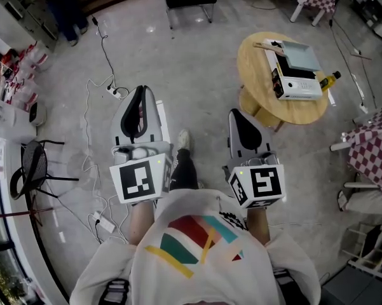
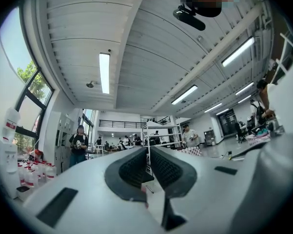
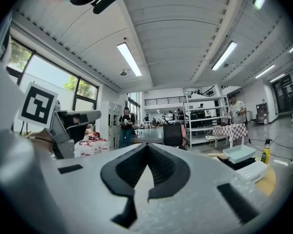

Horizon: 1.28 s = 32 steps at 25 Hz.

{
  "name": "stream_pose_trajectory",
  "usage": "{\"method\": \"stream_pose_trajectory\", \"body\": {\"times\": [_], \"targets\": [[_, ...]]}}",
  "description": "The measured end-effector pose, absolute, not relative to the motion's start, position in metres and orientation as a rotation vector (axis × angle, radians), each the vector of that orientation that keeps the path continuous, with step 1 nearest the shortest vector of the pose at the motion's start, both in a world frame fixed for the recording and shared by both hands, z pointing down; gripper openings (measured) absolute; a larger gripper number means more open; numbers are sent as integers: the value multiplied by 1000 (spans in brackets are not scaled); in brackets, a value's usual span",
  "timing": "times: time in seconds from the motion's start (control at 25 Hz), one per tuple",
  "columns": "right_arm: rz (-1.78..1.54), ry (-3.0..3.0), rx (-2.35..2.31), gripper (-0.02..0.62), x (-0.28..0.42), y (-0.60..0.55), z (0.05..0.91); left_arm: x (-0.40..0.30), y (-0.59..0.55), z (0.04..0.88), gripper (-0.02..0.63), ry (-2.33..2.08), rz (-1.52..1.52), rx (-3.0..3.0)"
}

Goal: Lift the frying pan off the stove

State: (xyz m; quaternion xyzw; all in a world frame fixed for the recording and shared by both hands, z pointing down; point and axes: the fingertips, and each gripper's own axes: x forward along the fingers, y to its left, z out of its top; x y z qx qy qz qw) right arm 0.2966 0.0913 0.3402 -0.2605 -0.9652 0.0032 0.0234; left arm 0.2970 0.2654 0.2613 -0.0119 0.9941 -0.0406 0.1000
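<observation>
Head view: the left gripper and right gripper are held side by side close to the person's body, above the grey floor. In each gripper view, the left gripper and right gripper have their jaws drawn together at the tips, with nothing between them. The square frying pan rests on the portable stove on the round wooden surface, ahead to the right and well apart from both grippers. A yellow bottle lies just beside the stove.
</observation>
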Motion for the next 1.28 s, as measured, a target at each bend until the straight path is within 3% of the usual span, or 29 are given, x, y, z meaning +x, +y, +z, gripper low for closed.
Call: {"method": "stream_pose_trajectory", "body": {"times": [0.64,1.28], "targets": [[-149,-2946,-839,-6,216,123,352,210,288,272,20,2942,-44,-58],[-171,-2922,-881,-6,16,189,337,-1,347,261,20,2951,-11,-92]]}}
